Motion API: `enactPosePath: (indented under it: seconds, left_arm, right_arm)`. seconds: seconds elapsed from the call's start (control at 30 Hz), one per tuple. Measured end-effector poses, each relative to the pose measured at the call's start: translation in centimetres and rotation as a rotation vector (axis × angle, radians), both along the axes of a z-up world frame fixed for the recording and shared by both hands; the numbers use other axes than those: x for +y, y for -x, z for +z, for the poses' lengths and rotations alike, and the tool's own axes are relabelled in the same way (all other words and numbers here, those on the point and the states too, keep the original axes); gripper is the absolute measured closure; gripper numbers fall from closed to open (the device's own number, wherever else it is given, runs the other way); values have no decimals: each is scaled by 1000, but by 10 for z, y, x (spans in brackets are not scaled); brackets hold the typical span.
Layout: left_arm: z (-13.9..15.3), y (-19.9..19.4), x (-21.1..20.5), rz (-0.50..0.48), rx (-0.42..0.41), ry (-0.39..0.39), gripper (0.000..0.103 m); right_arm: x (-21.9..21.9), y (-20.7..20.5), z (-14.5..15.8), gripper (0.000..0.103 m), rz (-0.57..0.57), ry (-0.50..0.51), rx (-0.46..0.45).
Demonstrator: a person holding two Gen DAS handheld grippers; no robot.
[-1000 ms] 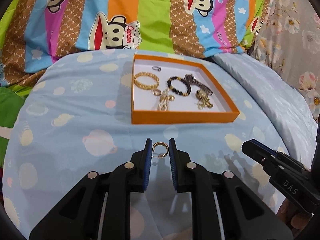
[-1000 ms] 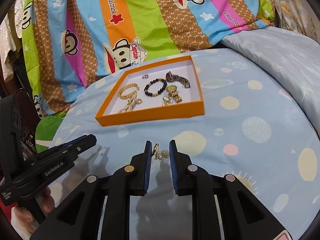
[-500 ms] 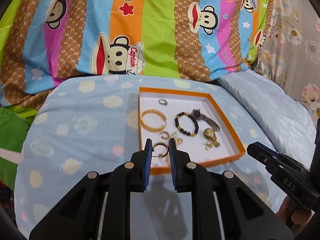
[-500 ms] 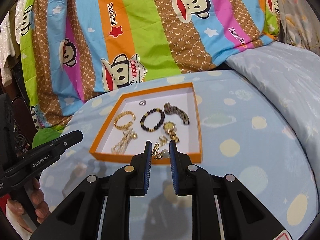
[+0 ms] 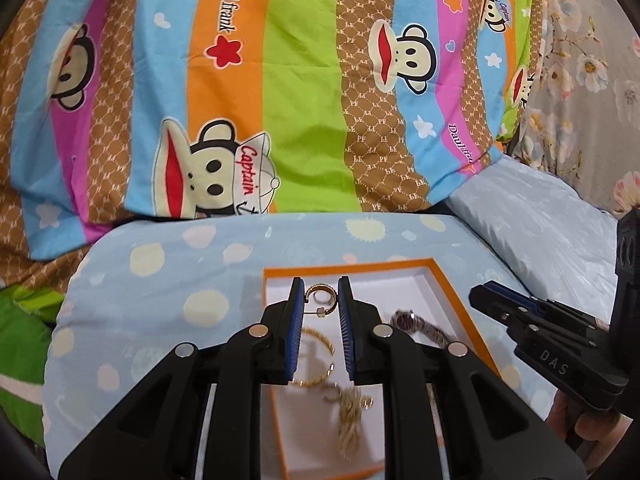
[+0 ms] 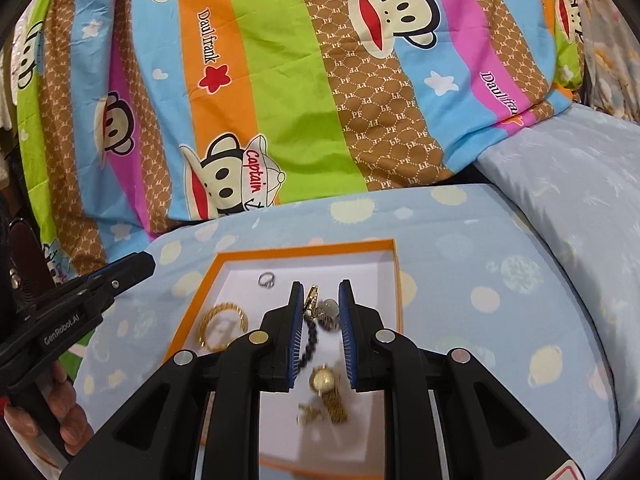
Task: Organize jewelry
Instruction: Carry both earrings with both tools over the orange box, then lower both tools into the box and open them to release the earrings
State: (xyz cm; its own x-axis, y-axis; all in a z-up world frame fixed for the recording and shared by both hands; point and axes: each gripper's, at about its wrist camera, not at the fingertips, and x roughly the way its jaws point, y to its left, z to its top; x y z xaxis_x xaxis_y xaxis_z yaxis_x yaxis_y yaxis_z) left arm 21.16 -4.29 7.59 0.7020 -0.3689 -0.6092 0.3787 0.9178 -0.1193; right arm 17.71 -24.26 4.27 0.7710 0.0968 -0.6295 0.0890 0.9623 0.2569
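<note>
My left gripper (image 5: pixel 320 292) is shut on a gold hoop earring (image 5: pixel 321 298) and holds it above the orange tray (image 5: pixel 456 292). My right gripper (image 6: pixel 319 296) is shut on a gold pearl earring (image 6: pixel 320 306), also above the tray (image 6: pixel 394 280). In the tray lie a gold bangle (image 6: pixel 222 322), a silver ring (image 6: pixel 267 279), a dark bead bracelet (image 6: pixel 310 344), a gold watch (image 6: pixel 326 384), a dark watch (image 5: pixel 416 324) and a gold chain (image 5: pixel 350 420). Each gripper shows in the other's view: the right one (image 5: pixel 536 336), the left one (image 6: pixel 80 300).
The tray sits on a light blue dotted cushion (image 6: pixel 480 280). A striped monkey-print blanket (image 5: pixel 300 100) lies behind it. A pale blue quilt (image 6: pixel 580 184) is at the right and floral fabric (image 5: pixel 592 80) at the far right.
Both grippers have moved forward from over the cushion to over the tray, each still holding its earring.
</note>
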Motion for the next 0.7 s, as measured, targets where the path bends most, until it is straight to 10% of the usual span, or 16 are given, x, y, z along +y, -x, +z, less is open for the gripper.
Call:
enactPosePath:
  seconds: [0.7]
  left_arm:
    - [-50, -59, -33, -22, 94, -20, 86]
  right_arm:
    - [1, -63, -36, 86, 13, -13, 100]
